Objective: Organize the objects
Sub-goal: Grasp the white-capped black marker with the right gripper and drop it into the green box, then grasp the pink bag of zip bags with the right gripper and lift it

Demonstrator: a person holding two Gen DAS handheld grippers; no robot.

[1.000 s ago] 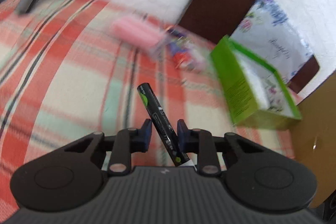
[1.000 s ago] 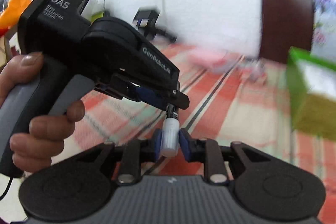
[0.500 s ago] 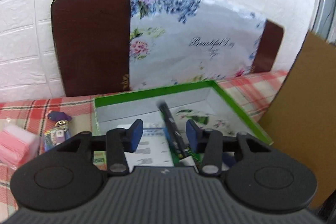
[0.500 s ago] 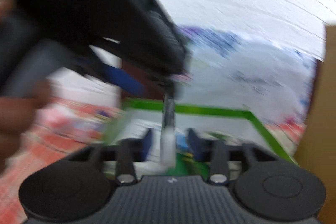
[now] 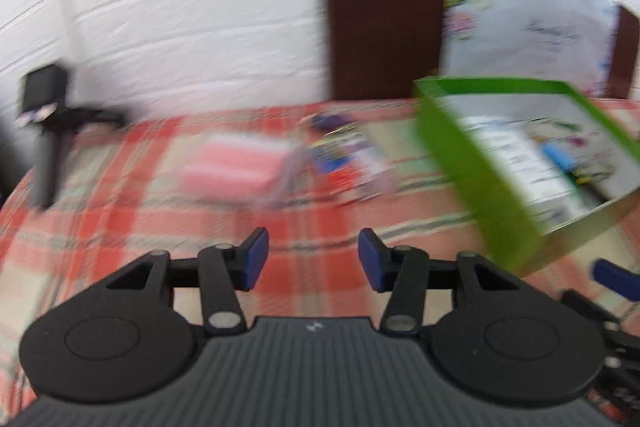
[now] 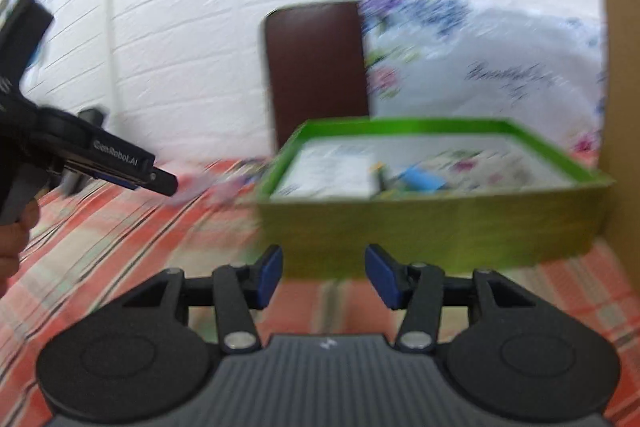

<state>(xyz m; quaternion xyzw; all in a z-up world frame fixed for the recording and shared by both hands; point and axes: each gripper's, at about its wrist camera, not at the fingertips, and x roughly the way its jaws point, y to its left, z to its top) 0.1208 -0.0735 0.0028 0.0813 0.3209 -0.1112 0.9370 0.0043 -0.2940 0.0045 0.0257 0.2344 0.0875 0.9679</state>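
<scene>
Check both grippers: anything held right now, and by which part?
Nothing held. Left gripper and right gripper both have jaws opening with only the checked cloth behind the gap. The green box sits ahead.

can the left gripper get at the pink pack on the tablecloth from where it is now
Probably yes. The left gripper is empty with its jaws opening, and the pink pack lies ahead of it on bare plaid tablecloth, well left of the green box.

plaid tablecloth, green box, pink pack
</scene>
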